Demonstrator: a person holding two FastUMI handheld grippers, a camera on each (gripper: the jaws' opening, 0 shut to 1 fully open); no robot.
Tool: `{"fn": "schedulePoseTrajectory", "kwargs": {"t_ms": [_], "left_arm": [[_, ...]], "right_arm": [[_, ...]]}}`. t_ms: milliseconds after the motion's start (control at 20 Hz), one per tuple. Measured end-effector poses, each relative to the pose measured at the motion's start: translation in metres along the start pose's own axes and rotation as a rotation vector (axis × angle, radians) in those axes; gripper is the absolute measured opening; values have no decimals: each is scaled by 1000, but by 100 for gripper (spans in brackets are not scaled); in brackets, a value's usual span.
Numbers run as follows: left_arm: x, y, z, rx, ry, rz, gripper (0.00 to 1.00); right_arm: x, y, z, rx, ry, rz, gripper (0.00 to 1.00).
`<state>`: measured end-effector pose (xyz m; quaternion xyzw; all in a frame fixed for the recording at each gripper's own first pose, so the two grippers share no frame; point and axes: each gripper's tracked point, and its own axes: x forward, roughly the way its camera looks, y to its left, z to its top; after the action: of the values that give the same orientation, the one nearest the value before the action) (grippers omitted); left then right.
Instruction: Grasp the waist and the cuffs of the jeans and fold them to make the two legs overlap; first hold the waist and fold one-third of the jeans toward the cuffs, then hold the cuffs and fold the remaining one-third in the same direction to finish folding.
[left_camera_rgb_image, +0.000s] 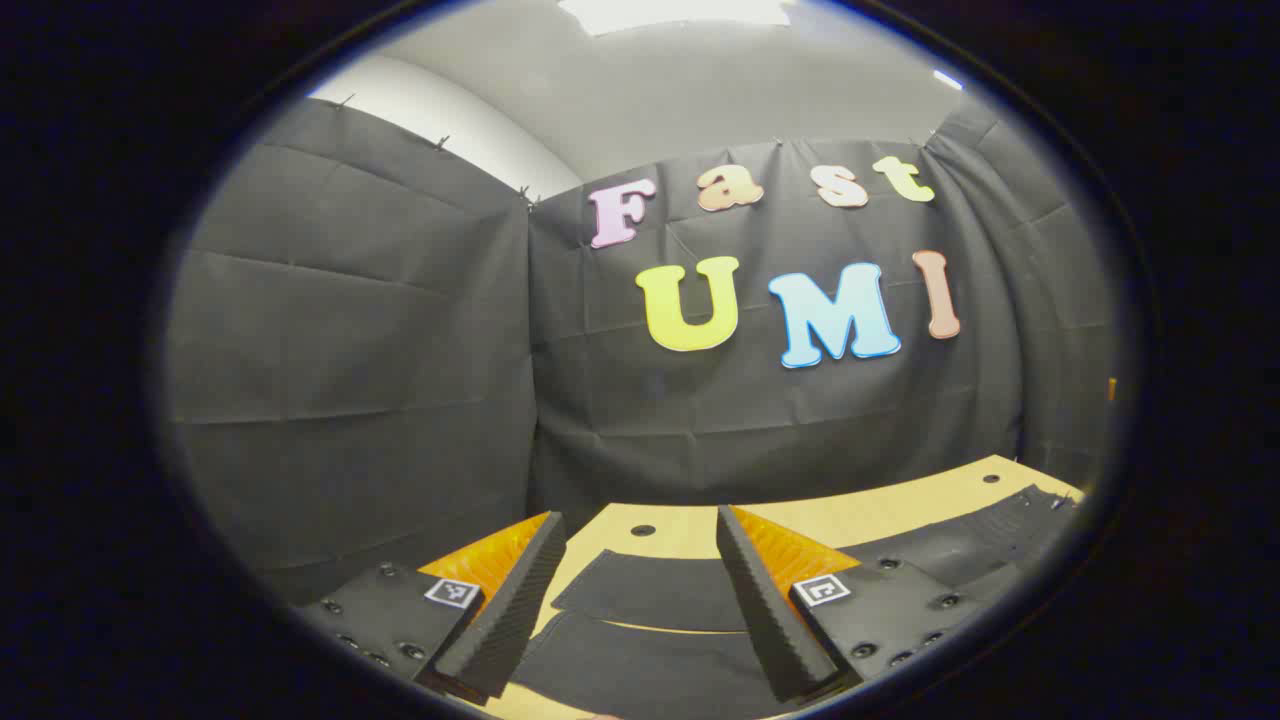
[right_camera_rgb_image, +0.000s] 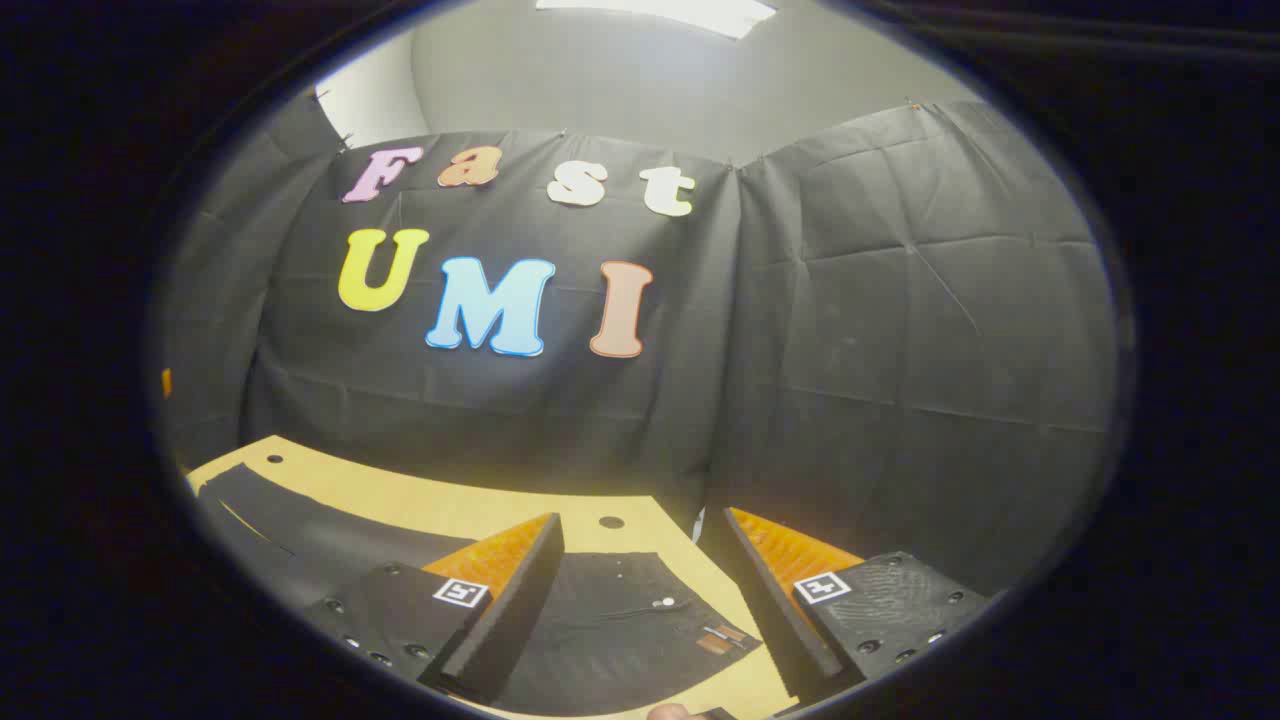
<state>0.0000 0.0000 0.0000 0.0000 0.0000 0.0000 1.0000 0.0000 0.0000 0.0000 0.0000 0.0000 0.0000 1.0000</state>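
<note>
Jeans (right_camera_rgb_image: 610, 630) lie flat on the table (right_camera_rgb_image: 470, 505), long axis running left to right, cuffs (left_camera_rgb_image: 650, 590) below the open left gripper (left_camera_rgb_image: 640, 610), waist below the open right gripper (right_camera_rgb_image: 640, 610).

You are looking at jeans (left_camera_rgb_image: 650, 590) of dark matt cloth, lower centre | table (left_camera_rgb_image: 880, 510) showing smooth pale wood-like top, faintly shiny | left gripper (left_camera_rgb_image: 640, 600) fingers (left_camera_rgb_image: 505, 625) wearing ribbed, rubbery-looking matt pads | booth wall (right_camera_rgb_image: 900, 330) hanging as creased matt cloth, upper frame
</note>
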Motion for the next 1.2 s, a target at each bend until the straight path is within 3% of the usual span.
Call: {"fn": "schedulePoseTrajectory", "kwargs": {"t_ms": [300, 450, 750, 1000, 1200], "left_arm": [[4, 9, 24, -85, -7, 14, 97], [3, 17, 25, -56, -15, 17, 98], [2, 18, -20, -94, 97, -1, 98], [15, 37, -88, -335, 291, 25, 98], [17, 72, -168, -652, 510, 163, 97]], "right_arm": [[10, 9, 14, -10, -28, 15, 94], [6, 12, 16, 0, -45, 16, 94], [-3, -5, -6, -31, 6, -43, 95], [5, -12, -38, 120, 154, -50, 95], [14, -16, -87, 283, 336, -42, 94]]}}
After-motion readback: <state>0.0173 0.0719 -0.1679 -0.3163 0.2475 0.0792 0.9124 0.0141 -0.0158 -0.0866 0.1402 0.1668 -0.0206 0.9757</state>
